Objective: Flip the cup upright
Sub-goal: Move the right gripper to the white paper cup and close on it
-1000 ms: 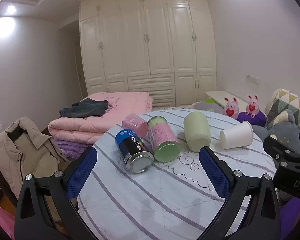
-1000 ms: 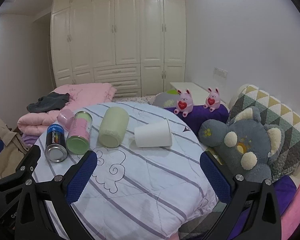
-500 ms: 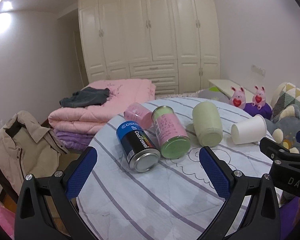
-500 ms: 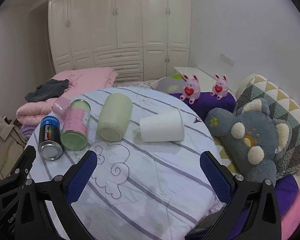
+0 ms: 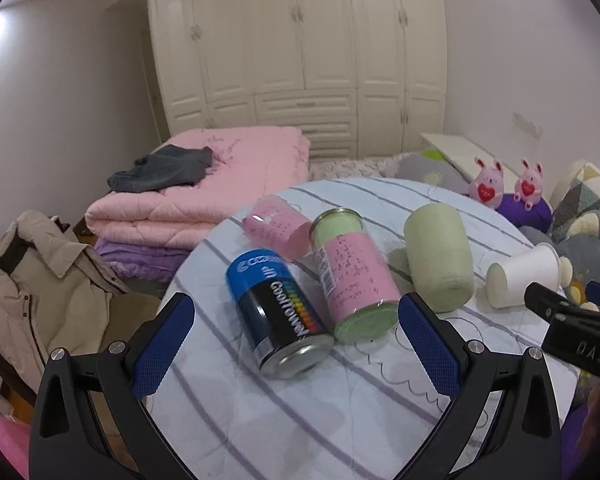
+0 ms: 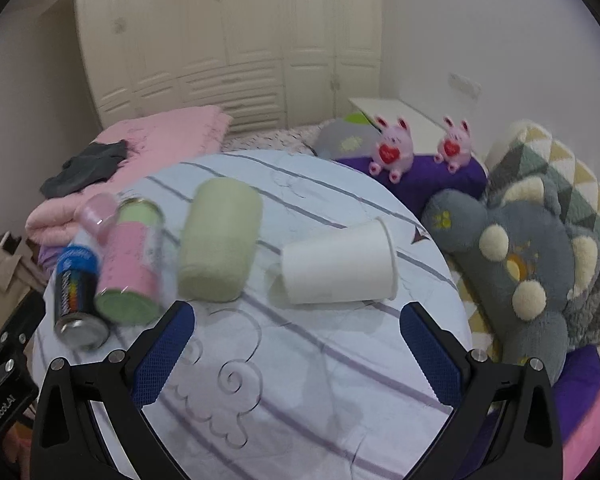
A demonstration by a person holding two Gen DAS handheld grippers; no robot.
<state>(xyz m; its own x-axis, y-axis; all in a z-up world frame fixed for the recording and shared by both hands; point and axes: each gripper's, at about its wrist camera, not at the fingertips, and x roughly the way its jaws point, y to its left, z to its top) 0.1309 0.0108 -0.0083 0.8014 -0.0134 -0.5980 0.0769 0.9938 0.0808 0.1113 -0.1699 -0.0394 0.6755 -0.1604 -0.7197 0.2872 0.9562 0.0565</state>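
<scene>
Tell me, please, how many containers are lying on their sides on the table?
5, in a row: a blue can at the left, then a pink cup behind it, a pink-labelled can, a green cup and a white cup.

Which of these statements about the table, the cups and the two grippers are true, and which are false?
1. The white paper cup lies on its side. True.
2. The right gripper holds the paper cup. False: it is open and apart from the cup.
3. The blue can stands upright. False: it lies on its side.
4. The left gripper is open. True.
5. The green cup lies between the pink-labelled can and the paper cup. True.
</scene>
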